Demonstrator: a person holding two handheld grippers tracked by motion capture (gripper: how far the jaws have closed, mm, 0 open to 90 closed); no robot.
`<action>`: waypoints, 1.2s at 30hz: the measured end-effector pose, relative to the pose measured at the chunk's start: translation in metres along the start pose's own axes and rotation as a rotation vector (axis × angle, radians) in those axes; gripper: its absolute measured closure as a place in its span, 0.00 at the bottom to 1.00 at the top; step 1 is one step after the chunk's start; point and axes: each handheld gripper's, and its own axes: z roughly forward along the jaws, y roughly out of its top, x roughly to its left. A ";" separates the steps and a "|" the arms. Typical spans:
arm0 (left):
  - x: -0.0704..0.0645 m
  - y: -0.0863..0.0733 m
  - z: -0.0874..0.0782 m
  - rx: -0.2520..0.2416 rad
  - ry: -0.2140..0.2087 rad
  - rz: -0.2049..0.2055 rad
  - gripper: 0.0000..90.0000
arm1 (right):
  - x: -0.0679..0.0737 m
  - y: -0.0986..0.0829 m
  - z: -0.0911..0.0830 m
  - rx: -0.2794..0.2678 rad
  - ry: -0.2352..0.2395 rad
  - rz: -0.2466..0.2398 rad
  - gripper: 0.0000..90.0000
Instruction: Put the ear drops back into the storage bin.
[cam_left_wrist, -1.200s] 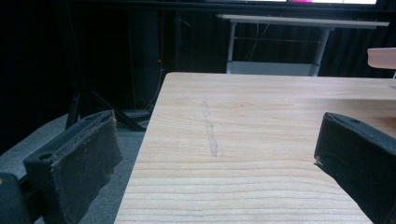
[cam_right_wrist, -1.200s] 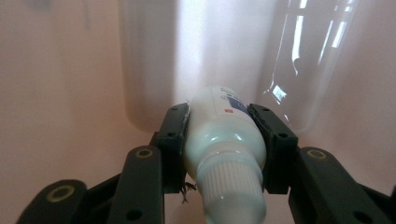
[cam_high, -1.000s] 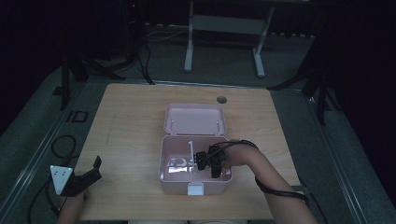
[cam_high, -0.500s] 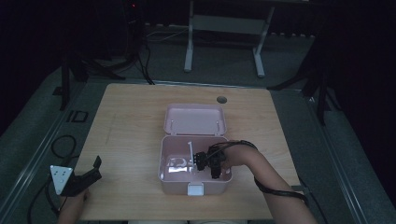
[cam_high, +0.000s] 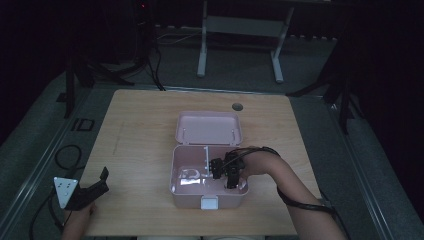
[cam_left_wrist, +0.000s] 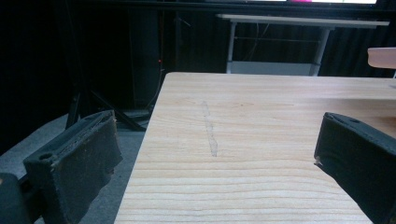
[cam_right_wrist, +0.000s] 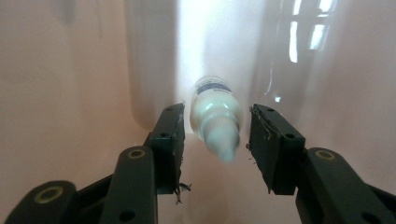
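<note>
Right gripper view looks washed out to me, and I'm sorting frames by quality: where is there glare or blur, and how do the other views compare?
Right gripper view: a bright glare band on the pink box wall above the small bottle, whose tip is soft. High view: dim, with a dark surround and a glossy patch on the box floor. Left gripper view: evenly lit, table grain sharp.

You have no text here that can be read. The bottle (cam_right_wrist: 215, 112) between your right gripper's jaws carries a dark band of label near its far end, but the print on it is too blurred and small to make out. The grey plate (cam_high: 65, 191) on your left gripper shows a few small dots and no lettering, and the pink box (cam_high: 186, 200) has a white latch without any legible marking.
</note>
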 end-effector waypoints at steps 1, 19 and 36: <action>0.000 0.000 0.000 0.000 0.000 0.000 0.00 | 0.000 -0.001 -0.004 -0.007 -0.005 0.003 0.60; 0.000 0.000 0.000 -0.002 0.002 -0.003 0.00 | 0.002 -0.035 -0.064 -0.174 -0.106 0.134 0.15; 0.000 0.000 0.000 -0.001 0.003 0.001 0.00 | -0.005 -0.108 -0.059 -0.311 -0.147 0.297 0.15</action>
